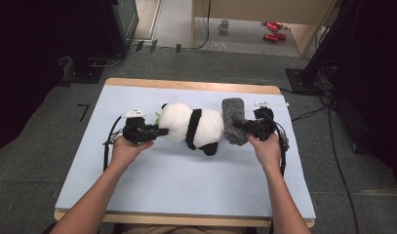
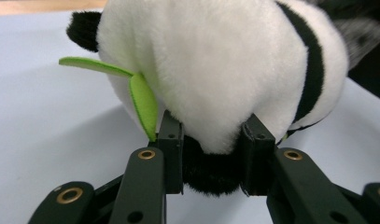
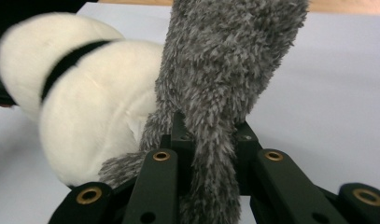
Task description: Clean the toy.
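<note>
A plush panda (image 1: 193,126), white with black bands and a green felt leaf (image 2: 143,95), lies on its side in the middle of the pale blue mat (image 1: 186,180). My left gripper (image 1: 159,130) is shut on a black part at the panda's head end (image 2: 211,172), the pads pressing into the fur. A grey shaggy fur piece (image 1: 233,122) stands against the panda's rear. My right gripper (image 1: 241,127) is shut on the lower part of that grey fur (image 3: 215,158), with the panda (image 3: 85,116) just to its left.
The mat covers a wooden table (image 1: 186,85). A small white item (image 1: 271,104) lies near the far right edge of the mat. Beyond the table, a mug (image 1: 224,25) and red objects (image 1: 273,30) sit on the floor. Cables (image 1: 332,146) run along the right.
</note>
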The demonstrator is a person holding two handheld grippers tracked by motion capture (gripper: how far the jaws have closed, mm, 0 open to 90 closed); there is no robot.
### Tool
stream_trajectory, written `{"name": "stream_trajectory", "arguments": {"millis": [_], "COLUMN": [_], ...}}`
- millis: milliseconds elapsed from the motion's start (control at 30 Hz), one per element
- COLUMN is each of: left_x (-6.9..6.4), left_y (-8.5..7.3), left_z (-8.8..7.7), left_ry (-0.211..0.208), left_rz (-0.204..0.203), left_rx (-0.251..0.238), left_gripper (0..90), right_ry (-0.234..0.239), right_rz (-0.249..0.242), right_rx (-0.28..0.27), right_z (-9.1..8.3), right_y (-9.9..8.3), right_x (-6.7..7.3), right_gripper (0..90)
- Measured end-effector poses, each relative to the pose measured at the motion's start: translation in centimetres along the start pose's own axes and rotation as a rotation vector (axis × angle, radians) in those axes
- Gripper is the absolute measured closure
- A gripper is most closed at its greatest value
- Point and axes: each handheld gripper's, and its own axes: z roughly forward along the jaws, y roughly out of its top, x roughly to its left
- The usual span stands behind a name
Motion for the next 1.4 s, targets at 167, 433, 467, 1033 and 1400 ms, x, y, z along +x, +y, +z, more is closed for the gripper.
{"name": "stream_trajectory", "arguments": {"millis": [167,433,467,1033,1400], "left_x": [0.2,1.9,2.0,2.6,2.7], "left_y": [-0.2,-1.3,-1.3,-1.8,-1.8], "left_z": [0.0,0.1,0.1,0.3,-0.2], "left_ry": [0.014,0.008,0.006,0.018,0.037], "left_rz": [0.003,-0.016,-0.017,-0.035,-0.020], "left_rx": [0.005,0.013,0.016,0.025,0.037], "left_gripper": [67.8,65.8,65.4,57.3,46.8], "right_ry": [-0.017,-0.077,-0.087,-0.042,-0.036], "right_rz": [0.021,-0.029,-0.049,0.023,-0.022], "right_rx": [0.024,0.118,0.127,0.120,0.075], "right_z": [0.7,3.3,3.7,5.2,3.4], "right_y": [-1.4,-3.2,-3.5,-3.9,-3.4], "right_x": [-1.0,-1.6,-1.8,-3.3,-3.3], "right_gripper": [77.0,75.0,74.2,39.0,29.8]}}
